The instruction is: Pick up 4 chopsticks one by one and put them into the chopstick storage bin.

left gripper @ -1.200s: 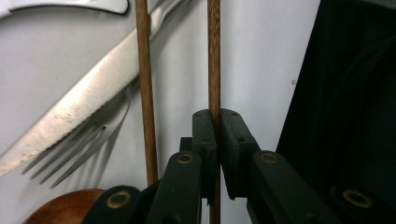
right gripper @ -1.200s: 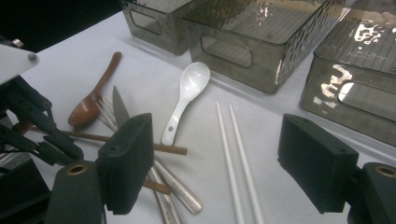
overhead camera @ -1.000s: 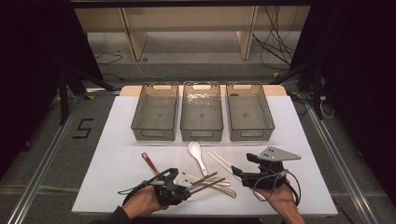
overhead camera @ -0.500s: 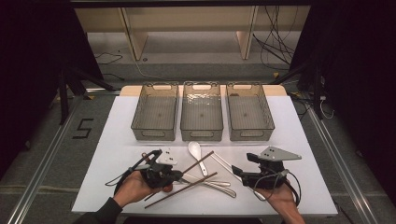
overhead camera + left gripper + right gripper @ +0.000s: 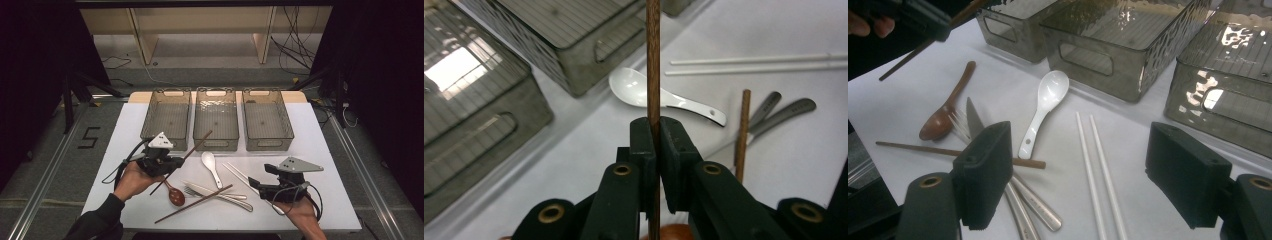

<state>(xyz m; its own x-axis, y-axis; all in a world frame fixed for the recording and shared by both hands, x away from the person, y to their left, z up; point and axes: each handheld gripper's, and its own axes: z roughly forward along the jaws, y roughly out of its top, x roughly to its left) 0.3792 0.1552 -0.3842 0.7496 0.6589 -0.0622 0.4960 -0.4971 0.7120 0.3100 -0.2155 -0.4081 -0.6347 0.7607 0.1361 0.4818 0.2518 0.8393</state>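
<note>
One dark brown wooden chopstick (image 5: 186,158) is clamped in the left gripper (image 5: 172,162) and carried above the table's left, just near of the left smoked-plastic bin (image 5: 166,116), where lowering is judged next, while the right gripper (image 5: 1083,180) is held wide and empty.

Left gripper (image 5: 655,150) jaws clamp brown chopstick (image 5: 653,60) upright

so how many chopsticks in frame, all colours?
4. One brown chopstick is clamped in the left gripper, raised toward the bins. The other brown chopstick lies on the table across the cutlery. Two white chopsticks lie side by side before the right gripper.
</note>
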